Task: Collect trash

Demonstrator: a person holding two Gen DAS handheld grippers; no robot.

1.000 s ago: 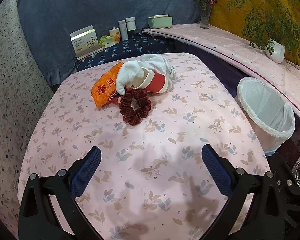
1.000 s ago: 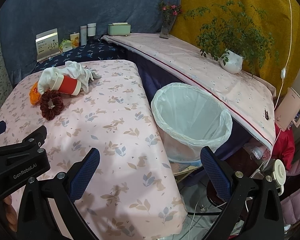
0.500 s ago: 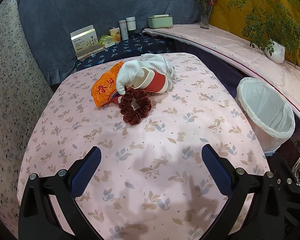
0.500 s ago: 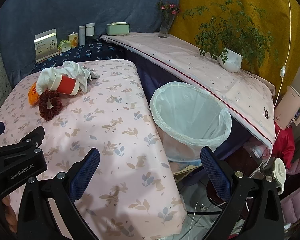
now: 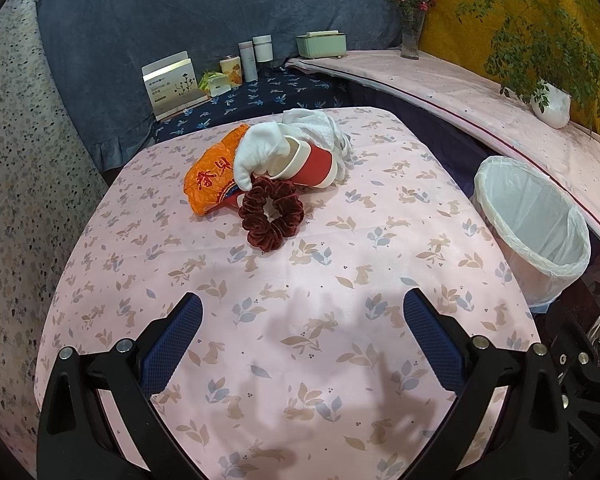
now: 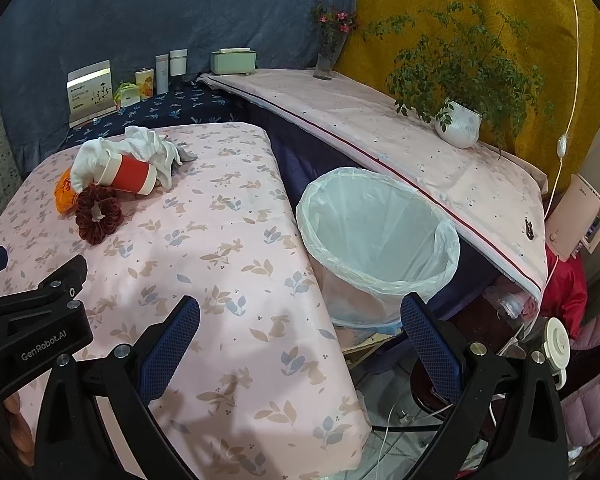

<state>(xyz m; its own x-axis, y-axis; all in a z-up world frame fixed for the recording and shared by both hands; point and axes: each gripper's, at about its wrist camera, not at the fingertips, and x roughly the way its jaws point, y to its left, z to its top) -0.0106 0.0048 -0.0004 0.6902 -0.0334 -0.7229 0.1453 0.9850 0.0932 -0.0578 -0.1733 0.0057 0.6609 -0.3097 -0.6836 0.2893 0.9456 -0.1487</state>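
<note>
**Trash heaped at the far side of the table, bin waiting beside it**

Trash lies in one small pile on the pink rabbit-print tablecloth (image 5: 300, 320), at about 12 o'clock from the left gripper (image 5: 302, 342). The pile holds a red paper cup (image 5: 314, 164) lying on its side, a white cloth (image 5: 300, 136) draped over the cup and partly tucked into its mouth, an orange wrapper (image 5: 212, 178) at 9 o'clock of the cup, and a dark red scrunchie (image 5: 271, 219) touching the cup at its 6 o'clock.

The left gripper hovers above the near part of the table with its blue-padded jaws spread wide and nothing between them, well apart from the pile.

The right gripper (image 6: 300, 346) is likewise spread wide and empty, hanging over the table's right edge. From it, the bin (image 6: 380, 240), lined with a clear bag, stands at about 1 o'clock, just beside the table. The pile sits at about 10 o'clock, with the cup (image 6: 131, 174) and scrunchie (image 6: 98, 214) plainly seen.

A potted plant (image 6: 458, 124) stands on the shelf beyond the bin.
</note>
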